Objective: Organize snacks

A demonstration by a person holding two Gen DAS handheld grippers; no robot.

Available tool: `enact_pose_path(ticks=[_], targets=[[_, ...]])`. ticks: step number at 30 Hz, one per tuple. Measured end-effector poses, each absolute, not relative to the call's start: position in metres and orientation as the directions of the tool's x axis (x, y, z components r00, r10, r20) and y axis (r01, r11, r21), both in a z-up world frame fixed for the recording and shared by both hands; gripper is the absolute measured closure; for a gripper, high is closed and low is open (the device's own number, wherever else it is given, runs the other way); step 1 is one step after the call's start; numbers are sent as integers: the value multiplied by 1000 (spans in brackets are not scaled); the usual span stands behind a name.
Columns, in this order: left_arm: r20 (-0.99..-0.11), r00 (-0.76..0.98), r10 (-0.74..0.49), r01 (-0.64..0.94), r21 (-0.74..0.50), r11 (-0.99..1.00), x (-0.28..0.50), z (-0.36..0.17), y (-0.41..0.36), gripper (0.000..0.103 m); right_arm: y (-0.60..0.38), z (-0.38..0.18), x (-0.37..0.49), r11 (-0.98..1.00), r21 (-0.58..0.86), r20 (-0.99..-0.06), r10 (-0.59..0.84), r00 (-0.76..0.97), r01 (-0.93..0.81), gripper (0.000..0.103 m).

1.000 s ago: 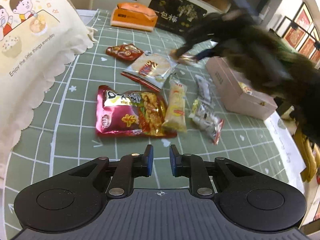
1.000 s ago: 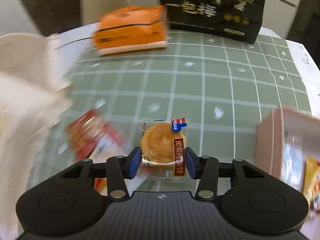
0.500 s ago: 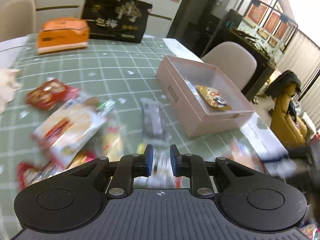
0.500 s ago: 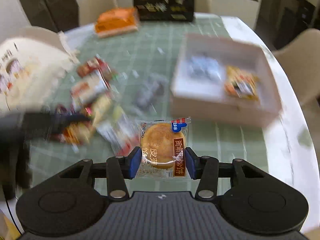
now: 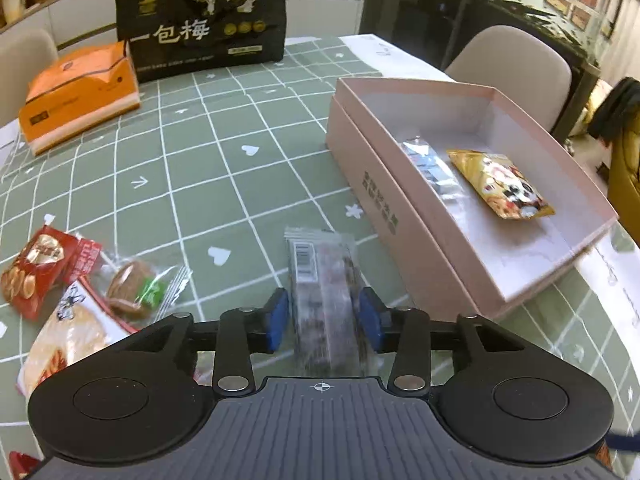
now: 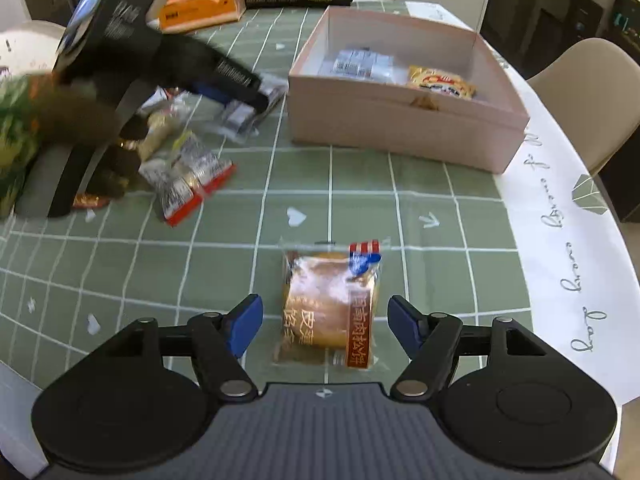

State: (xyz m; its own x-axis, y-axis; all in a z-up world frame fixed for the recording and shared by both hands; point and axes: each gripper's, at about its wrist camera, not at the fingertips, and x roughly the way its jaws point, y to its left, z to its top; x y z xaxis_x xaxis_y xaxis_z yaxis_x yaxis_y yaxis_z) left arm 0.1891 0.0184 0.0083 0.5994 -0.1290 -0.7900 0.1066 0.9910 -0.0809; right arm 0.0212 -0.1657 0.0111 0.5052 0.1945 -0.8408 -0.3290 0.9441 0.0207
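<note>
My left gripper [image 5: 323,318] is open, its pads on either side of a long clear-wrapped dark snack bar [image 5: 324,292] lying on the green checked cloth. My right gripper [image 6: 325,326] is open around a wrapped round pastry [image 6: 328,308] that lies on the cloth between the fingers, untouched by the pads. The pink open box [image 5: 404,208] holds a clear packet [image 5: 432,164] and a yellow packet [image 5: 500,184]; it also shows in the right wrist view [image 6: 400,124]. The left gripper and hand [image 6: 160,76] appear over the snack pile there.
Loose snacks lie at the left: a red packet [image 5: 28,272], a small cake [image 5: 136,288], a large rice-cracker bag [image 5: 68,344]. An orange tissue pack [image 5: 80,96] and a black bag [image 5: 204,20] stand at the far edge. A chair [image 5: 516,68] is beyond the box.
My right gripper has opened and let go of the pastry, which now lies on the cloth. My left gripper has swung over to the dark snack bar and opened around it.
</note>
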Motion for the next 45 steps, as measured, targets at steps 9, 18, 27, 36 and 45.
enact_pose_path(ticks=[9, 18, 27, 36, 45], targets=[[-798, 578, -173, 224, -49, 973, 160, 10, 22, 83, -168, 11, 19, 924, -37, -832, 183, 524, -380, 32], [-777, 571, -264, 83, -266, 960, 86, 16, 107, 85, -116, 41, 28, 799, 18, -777, 390, 495, -601, 25], [-792, 530, -302, 112, -287, 951, 54, 15, 122, 84, -34, 14, 51, 713, 36, -847, 393, 357, -700, 25], [-772, 531, -351, 160, -315, 935, 34, 14, 104, 84, -97, 22, 40, 797, -193, -822, 188, 538, -572, 25], [-788, 540, -295, 70, -307, 949, -2, 21, 108, 74, -82, 11, 63, 898, 73, -839, 291, 460, -434, 25]])
